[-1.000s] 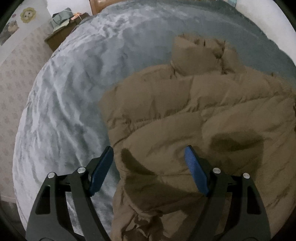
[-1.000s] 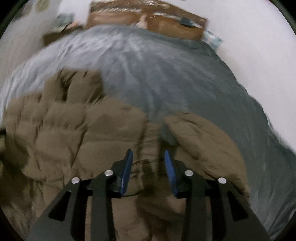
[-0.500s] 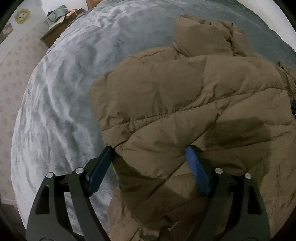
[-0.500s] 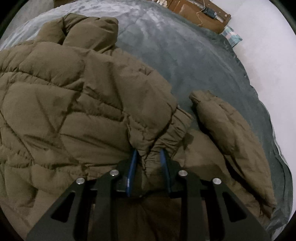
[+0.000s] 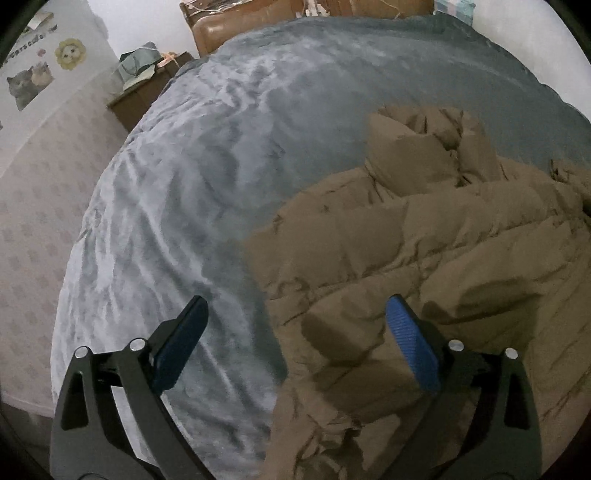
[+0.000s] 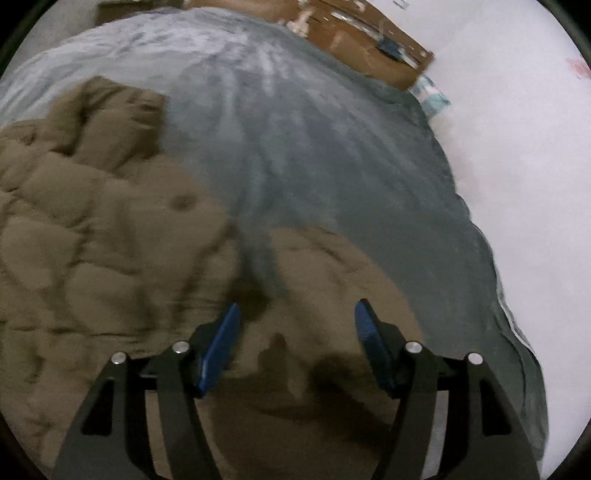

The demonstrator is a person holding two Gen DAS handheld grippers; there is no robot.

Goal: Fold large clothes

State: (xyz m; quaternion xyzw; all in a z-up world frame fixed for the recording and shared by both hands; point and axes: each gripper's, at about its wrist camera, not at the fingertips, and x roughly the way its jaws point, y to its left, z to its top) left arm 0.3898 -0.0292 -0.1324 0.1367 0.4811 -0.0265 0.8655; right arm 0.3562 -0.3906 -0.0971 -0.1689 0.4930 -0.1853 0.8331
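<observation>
A large brown quilted puffer jacket (image 5: 424, 251) lies spread on a grey-blue plush bed cover (image 5: 207, 177), its hood (image 5: 410, 147) bunched at the far side. My left gripper (image 5: 295, 310) hangs above the jacket's left edge, jaws opening wide, nothing between the blue pads. In the right wrist view the jacket (image 6: 92, 229) fills the left half and a sleeve (image 6: 332, 266) lies below my right gripper (image 6: 295, 314). Its jaws are opening and no cloth is pinched between them.
A brown wooden headboard (image 5: 258, 18) stands at the far end of the bed. A dark bedside cabinet (image 5: 144, 96) with green items on top sits at the far left, beside a patterned wall (image 5: 40, 206). A white wall (image 6: 517, 147) runs along the bed's right edge (image 6: 491, 258).
The right gripper has let go of the jacket fold it pinched half a second ago and swung right over the sleeve. The left gripper has lifted off the jacket and opened wider.
</observation>
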